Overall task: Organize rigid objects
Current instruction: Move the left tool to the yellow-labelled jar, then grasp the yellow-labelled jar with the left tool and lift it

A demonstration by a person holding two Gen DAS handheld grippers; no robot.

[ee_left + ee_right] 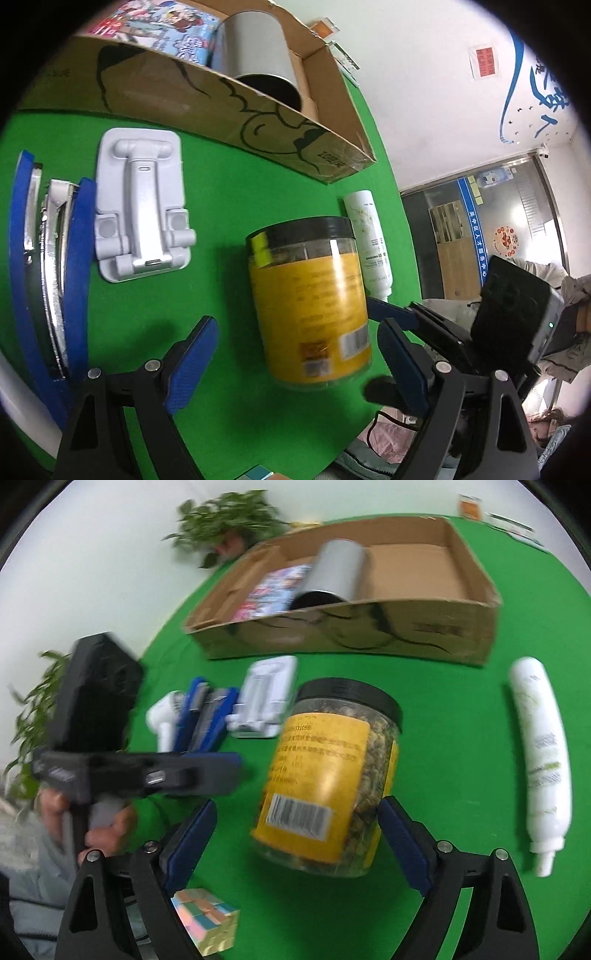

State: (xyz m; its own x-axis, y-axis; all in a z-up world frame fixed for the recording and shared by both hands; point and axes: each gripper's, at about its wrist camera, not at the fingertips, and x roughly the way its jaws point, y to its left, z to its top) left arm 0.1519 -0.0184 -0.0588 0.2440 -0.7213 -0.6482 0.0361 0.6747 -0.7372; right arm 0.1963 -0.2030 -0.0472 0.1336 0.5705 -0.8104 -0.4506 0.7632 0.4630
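1. Right wrist view: the right gripper (297, 843) is spread wide around the jar (332, 775), pads apart from it.
2. The jar lies on the green table (461, 709): black lid, yellow label, barcode.
3. The left gripper (295, 369) is spread too, the jar between its fingers, untouched.

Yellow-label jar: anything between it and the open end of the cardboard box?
Nothing visible. Only bare green cloth lies between the jar and the box; its right section is empty, the steel can lying further left.
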